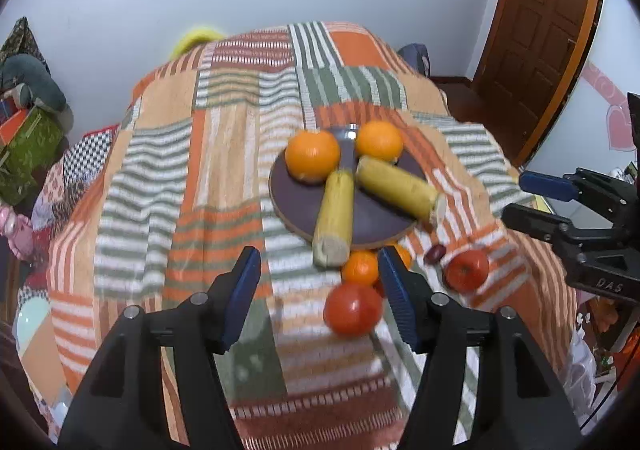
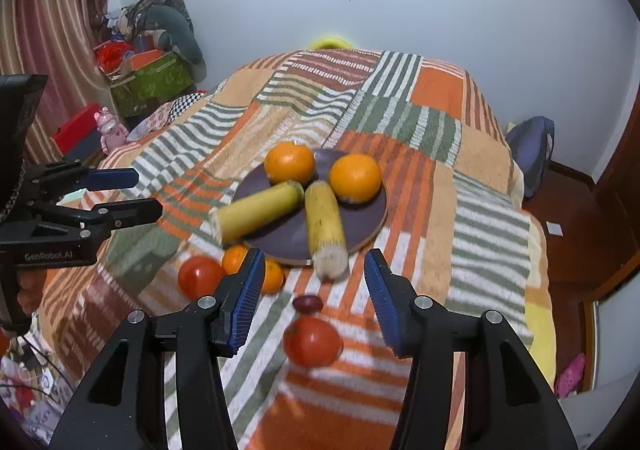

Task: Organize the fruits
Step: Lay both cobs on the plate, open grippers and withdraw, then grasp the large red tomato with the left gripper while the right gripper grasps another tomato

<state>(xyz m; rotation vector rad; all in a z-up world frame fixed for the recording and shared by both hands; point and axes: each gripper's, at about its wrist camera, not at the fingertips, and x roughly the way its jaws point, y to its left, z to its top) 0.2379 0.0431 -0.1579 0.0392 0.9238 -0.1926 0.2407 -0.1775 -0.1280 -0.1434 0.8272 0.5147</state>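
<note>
Grippers: left gripper [image 1: 320,290] and right gripper [image 2: 314,290] both spread wide, empty. Risk: corn cobs [image 2: 325,228] overhang plate [image 2: 376,210] rim, roll off if bumped. Tomatoes [image 2: 312,340] may roll on soft blanket [image 2: 440,98].

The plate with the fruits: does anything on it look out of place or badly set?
Yes. Both corn cobs stick out past the rim of the plate, so they look unsteady. The two oranges sit fully on it.
</note>
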